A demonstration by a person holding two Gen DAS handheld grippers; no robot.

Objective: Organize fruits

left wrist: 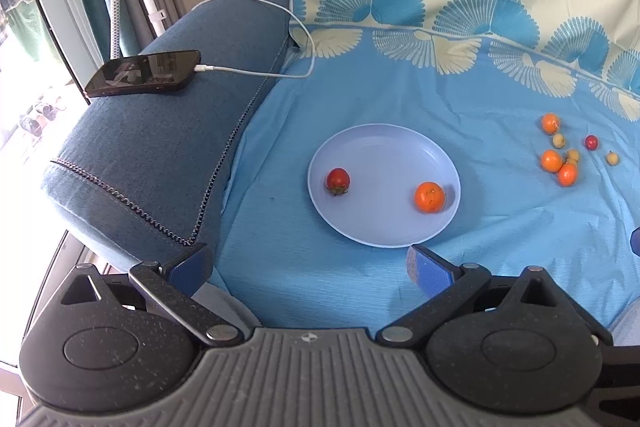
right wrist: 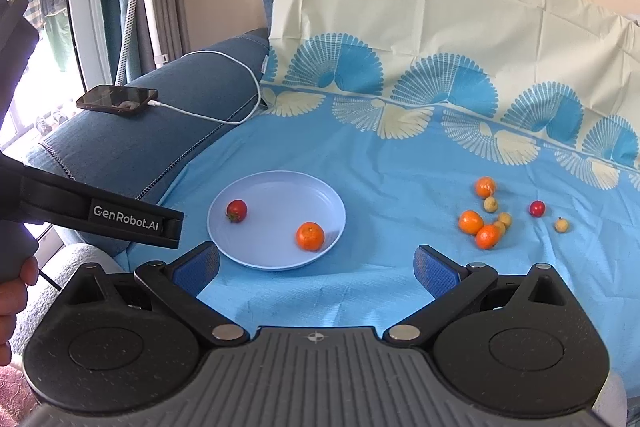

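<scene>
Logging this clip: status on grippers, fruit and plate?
Left gripper and right gripper open, empty. Round pale-blue plate holds one red tomato, one orange mandarin. Loose fruit cluster on cloth, unobstructed.

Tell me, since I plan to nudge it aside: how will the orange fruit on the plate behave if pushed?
The orange fruit looks round and lies loose near the rim of the plate, so it would probably roll. The plate seems smooth and shallow, so the fruit might escape onto the blue cloth. It may roll toward the red tomato.
</scene>
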